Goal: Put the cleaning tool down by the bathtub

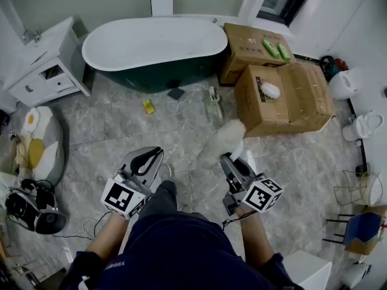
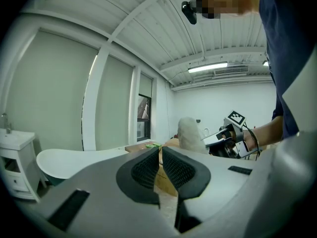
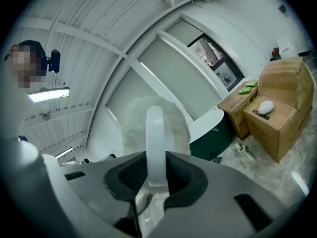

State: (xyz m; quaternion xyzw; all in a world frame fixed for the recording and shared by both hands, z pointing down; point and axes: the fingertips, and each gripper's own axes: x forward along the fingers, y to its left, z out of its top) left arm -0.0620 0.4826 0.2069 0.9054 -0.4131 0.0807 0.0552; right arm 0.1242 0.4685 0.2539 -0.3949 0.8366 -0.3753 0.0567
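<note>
Cleaning tool [image 1: 221, 141], white handle w/ fluffy head, is held in the air over the floor [image 1: 121, 125], well short of the bathtub [image 1: 151, 41]. Its long axis runs fwd from the person, fluffy end leading, near the cardboard box [image 1: 284, 98]. Right tongs [image 1: 231, 157] are clenched on the handle, jaws partway apart. Left tongs [image 1: 154, 153] have pads almost together, nothing btwn, touching nothing.

It's a bathroom: a freestanding bathtub [image 1: 154, 41] runs across the top of the head view, with a white vanity cabinet [image 1: 45, 71] at upper left and a toilet [image 1: 366, 125] at the right edge. Grey marble-look floor tiles [image 1: 121, 132] lie underneath. Cardboard boxes [image 1: 284, 98] beside the tub and a strip light [image 2: 207, 67] on a beamed ceiling lend a storeroom air.
</note>
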